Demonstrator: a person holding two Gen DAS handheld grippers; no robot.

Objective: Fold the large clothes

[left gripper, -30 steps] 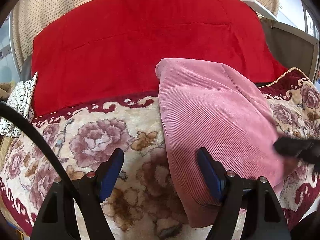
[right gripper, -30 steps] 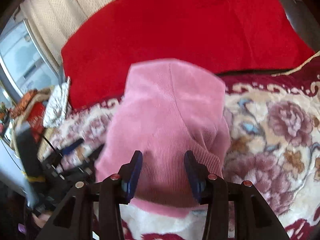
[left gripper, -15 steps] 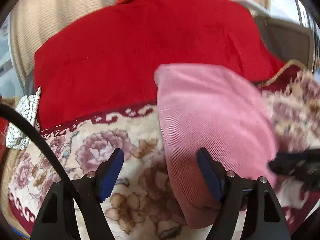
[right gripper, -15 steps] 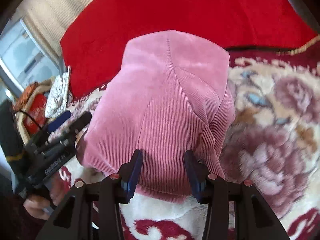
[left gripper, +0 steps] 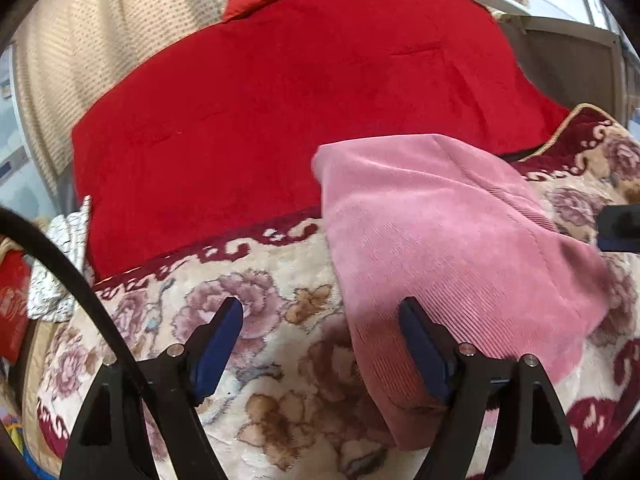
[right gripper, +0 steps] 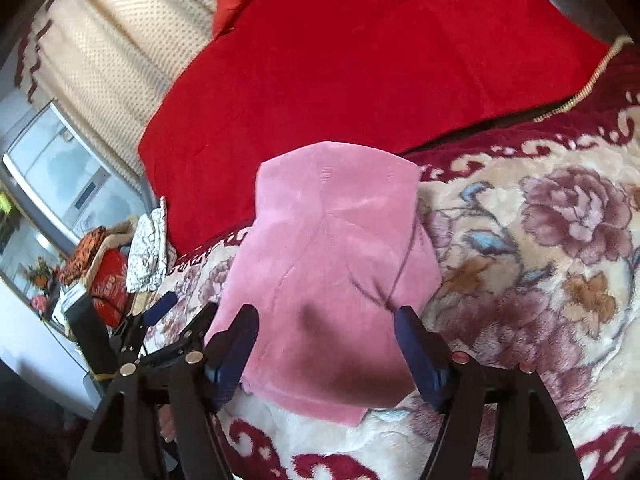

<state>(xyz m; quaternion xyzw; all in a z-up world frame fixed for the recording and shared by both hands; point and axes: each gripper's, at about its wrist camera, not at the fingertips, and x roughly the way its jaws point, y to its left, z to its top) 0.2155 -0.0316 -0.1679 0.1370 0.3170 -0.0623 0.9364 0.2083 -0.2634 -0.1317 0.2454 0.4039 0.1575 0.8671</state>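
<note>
I am working over a bed, a gripper in each hand, both pointing forward and down at a folded pink corduroy garment (right gripper: 332, 280) that lies flat on a floral blanket (right gripper: 540, 260). Nearest to me, my right gripper (right gripper: 326, 346) has its jaws opening, and its blue pads stand clear on either side of the garment's near edge, with the cloth between them but not pinched. My left gripper (left gripper: 320, 344) is also spreading its jaws and holds nothing; its right pad sits just over the garment's left near corner, while its left pad hangs above bare blanket. From the right wrist view the left gripper shows at the garment's left side, close to its edge. I judge that the fold has just been laid down and the release is in hand, so this garment looks nearly finished. The next move, as I read it, calls for lifting both grippers clear without dragging the soft cloth, then either smoothing the bundle or making one more fold. Beyond the garment, a large red quilt (left gripper: 300, 100) covers the far part of the bed. Farthest back hangs a cream dotted curtain (left gripper: 100, 52).
</note>
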